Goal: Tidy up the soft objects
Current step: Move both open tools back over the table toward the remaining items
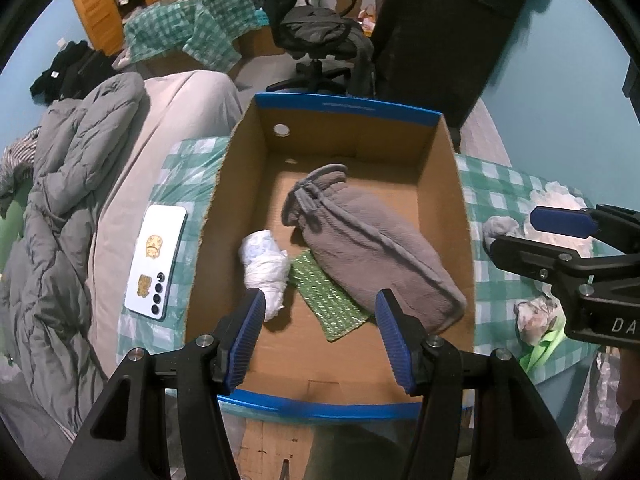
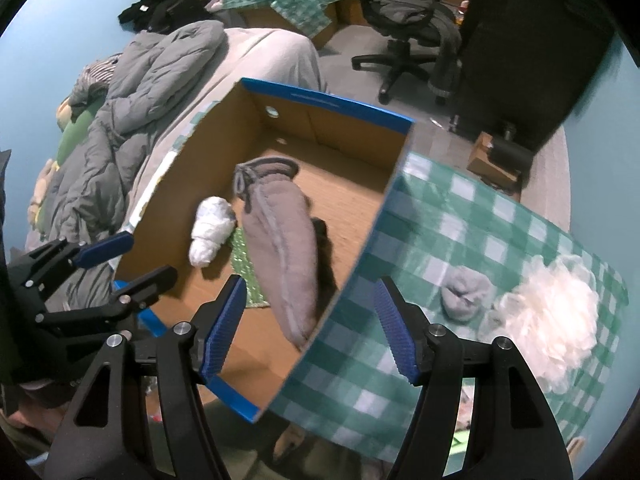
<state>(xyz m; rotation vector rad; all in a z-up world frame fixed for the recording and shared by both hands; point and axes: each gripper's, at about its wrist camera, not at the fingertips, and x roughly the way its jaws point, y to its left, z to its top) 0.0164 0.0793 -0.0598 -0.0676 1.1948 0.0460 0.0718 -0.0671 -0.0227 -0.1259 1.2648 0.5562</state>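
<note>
A cardboard box with blue rims stands on a green checked cloth. Inside lie a grey plush drawstring pouch, a white wad of cloth and a green woven pad. My left gripper hangs open over the box's near end, nothing between its blue pads. My right gripper is open above the box's right wall, holding nothing. On the cloth to its right sit a rolled grey sock and a white fluffy puff. The right gripper also shows at the left view's right edge.
A white phone lies on the bed left of the box, beside a grey duvet. A crumpled pale bag with a lime strip sits on the cloth at the right. An office chair and a dark cabinet stand beyond.
</note>
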